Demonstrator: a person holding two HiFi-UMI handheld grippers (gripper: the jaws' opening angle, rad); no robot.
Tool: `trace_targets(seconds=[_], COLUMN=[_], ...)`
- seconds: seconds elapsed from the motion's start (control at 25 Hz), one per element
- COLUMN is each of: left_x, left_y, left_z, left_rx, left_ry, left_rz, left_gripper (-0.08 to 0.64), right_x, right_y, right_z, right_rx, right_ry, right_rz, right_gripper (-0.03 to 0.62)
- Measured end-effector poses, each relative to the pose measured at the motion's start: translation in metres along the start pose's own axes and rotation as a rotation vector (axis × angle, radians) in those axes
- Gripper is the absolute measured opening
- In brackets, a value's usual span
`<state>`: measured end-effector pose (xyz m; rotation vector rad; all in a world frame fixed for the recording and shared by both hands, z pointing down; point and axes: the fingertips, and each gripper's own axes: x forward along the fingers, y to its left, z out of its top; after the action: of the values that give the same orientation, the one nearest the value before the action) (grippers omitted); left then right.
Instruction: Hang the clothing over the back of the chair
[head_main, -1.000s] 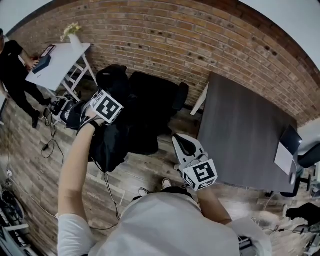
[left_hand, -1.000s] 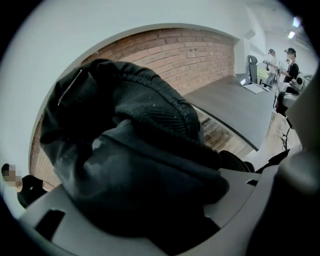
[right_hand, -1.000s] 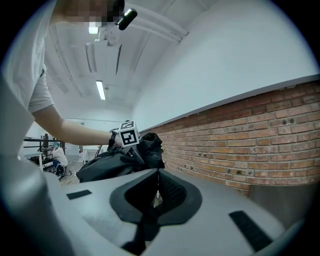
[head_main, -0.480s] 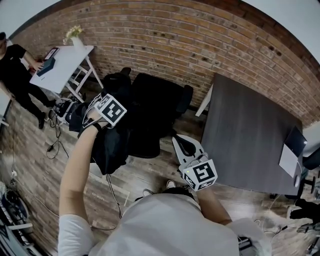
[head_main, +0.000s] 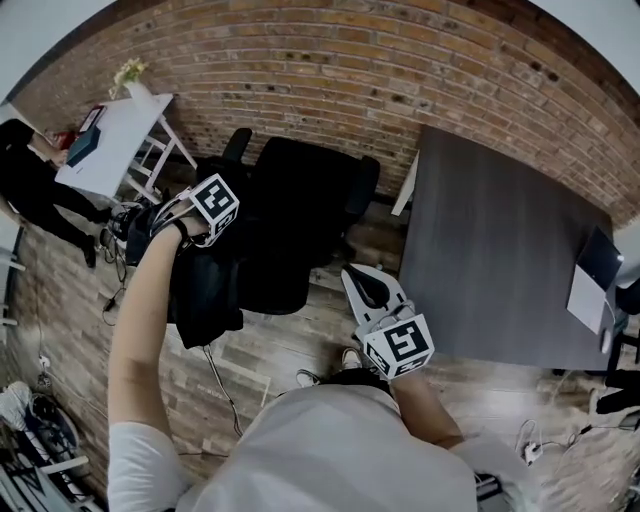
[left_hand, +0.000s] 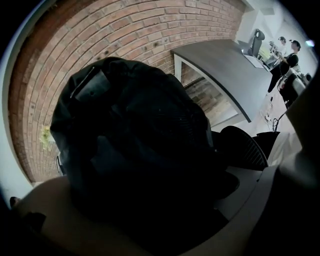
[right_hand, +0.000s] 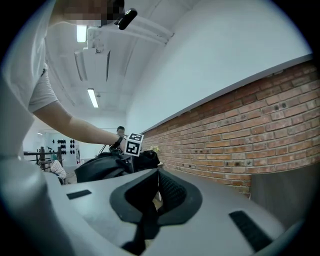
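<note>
Nearest to us, the right tool (head_main: 360, 284) hangs just in front of the black office chair (head_main: 305, 200), over the wooden plank floor (head_main: 300, 335). It points roughly level towards the chair, and its jaws are pressed together with nothing between them. At the chair's left side our left arm reaches out, and the left tool (head_main: 200, 212) points straight down onto the black fabric garment (head_main: 205, 290). Its jaws have just been opening and stand spread wide. The dark bundle of cloth lies between them and fills most of the left gripper view, but the pads do not squeeze it. The garment is heaped on the chair's left edge, touching it, and hangs from there towards the floor; we cannot tell which part of the chair bears it. Right of the chair, apart from it, stands a dark grey rectangular counter (head_main: 500, 250). Behind the chair runs a red brick wall (head_main: 350, 70). Far off to the chair's left a white counter (head_main: 110, 135) stands by that wall, with a person in black clothes (head_main: 30, 185) beside it.
</note>
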<state>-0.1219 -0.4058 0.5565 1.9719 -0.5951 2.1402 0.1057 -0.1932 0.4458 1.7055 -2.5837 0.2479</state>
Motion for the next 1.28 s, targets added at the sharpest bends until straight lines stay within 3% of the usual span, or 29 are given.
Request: trace_targets(seconds=[0.16, 0.36, 0.6, 1.16, 1.28], left_x=[-0.008, -0.024, -0.044, -0.107, -0.115], left_y=[0.003, 0.007, 0.01, 0.022, 0.023], left_z=[-0.002, 0.002, 0.006, -0.004, -0.014], left_rx=[-0.035, -0.045, -0.088, -0.141, -0.175], left_ry=[-0.018, -0.101, -0.225, -0.441, -0.468], left_rz=[0.011, 0.132, 0.19, 0.385, 0.399], left_gripper=[0.503, 0.503, 0.503, 0.503, 0.503], right_x=[-0.011, -0.014, -0.009, -0.019, -0.02], right_y=[-0.011, -0.01, 0.005, 0.036, 0.044], right_z=[-0.004, -0.003, -0.001, -0.001, -0.002], right_rx=[0.015, 0.006, 0.015, 0.016, 0.019], right_ry=[0.0, -0.008, -0.004, 0.007, 0.013], right_rz=[-0.015, 0.005, 0.056, 0.109, 0.121], right_gripper=[0.018, 0.018, 0.018, 0.018, 0.018])
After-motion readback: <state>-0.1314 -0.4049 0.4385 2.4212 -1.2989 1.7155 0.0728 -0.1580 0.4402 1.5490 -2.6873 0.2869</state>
